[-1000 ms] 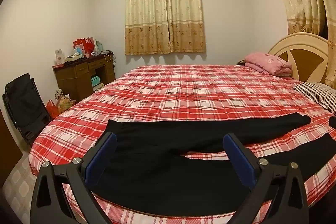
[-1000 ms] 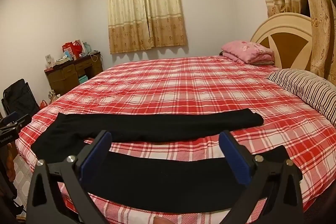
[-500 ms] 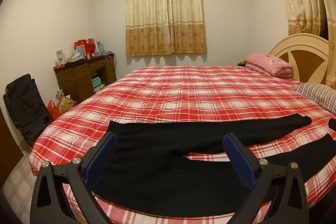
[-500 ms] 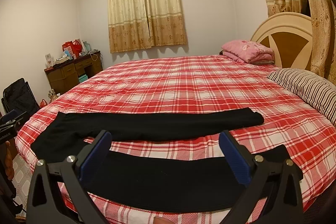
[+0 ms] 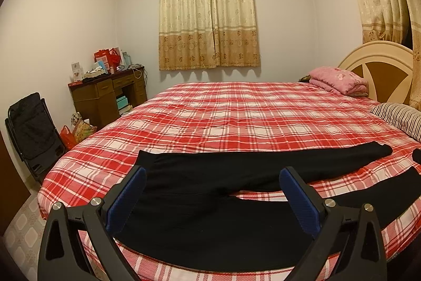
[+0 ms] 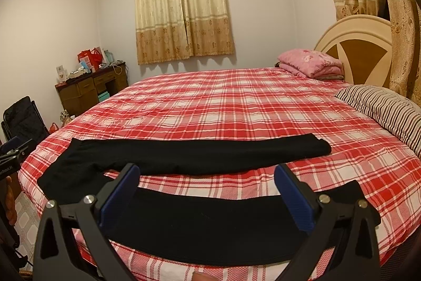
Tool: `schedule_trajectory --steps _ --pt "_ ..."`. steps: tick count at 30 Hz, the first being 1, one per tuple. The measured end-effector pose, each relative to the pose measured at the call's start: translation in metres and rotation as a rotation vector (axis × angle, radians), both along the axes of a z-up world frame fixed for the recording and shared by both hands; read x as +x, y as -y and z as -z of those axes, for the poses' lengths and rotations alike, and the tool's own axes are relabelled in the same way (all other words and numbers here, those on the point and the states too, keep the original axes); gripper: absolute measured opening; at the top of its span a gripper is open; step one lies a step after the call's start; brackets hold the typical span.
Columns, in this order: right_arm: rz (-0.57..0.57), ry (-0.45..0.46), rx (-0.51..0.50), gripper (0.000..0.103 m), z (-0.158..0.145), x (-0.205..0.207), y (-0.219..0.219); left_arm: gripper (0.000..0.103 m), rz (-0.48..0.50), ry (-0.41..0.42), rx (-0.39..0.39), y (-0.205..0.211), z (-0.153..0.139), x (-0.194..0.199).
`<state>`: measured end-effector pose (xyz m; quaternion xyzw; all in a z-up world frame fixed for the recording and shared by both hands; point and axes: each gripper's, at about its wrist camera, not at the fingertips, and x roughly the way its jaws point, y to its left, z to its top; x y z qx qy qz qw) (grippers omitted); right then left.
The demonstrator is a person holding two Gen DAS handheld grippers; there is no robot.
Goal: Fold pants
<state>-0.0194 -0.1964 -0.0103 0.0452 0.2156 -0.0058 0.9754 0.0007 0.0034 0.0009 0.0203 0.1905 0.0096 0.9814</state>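
Black pants (image 5: 210, 207) lie flat on the red plaid bed (image 5: 236, 117), waist at the left and the two legs spread apart toward the right. My left gripper (image 5: 211, 175) is open and empty, held above the waist and crotch area. In the right wrist view the pants (image 6: 200, 157) show both legs, the near one along the bed's front edge. My right gripper (image 6: 206, 171) is open and empty, above the near leg. The left gripper (image 6: 13, 152) shows at the far left edge of that view.
A folded pink blanket (image 5: 339, 79) and a striped pillow (image 6: 381, 107) lie by the headboard (image 6: 355, 44) at the right. A wooden desk (image 5: 108, 94) with clutter and a black folding chair (image 5: 31, 128) stand left of the bed.
Both grippers have drifted very slightly; the pants lie as before and both grippers stay open.
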Motion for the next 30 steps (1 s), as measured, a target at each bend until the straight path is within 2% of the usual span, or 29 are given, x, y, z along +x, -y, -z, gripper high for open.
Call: schedule_trajectory --steps 30 --pt "-0.002 -0.01 -0.006 0.103 0.0051 0.0011 -0.0024 0.102 -0.007 0.002 -0.005 -0.0064 0.0037 0.0004"
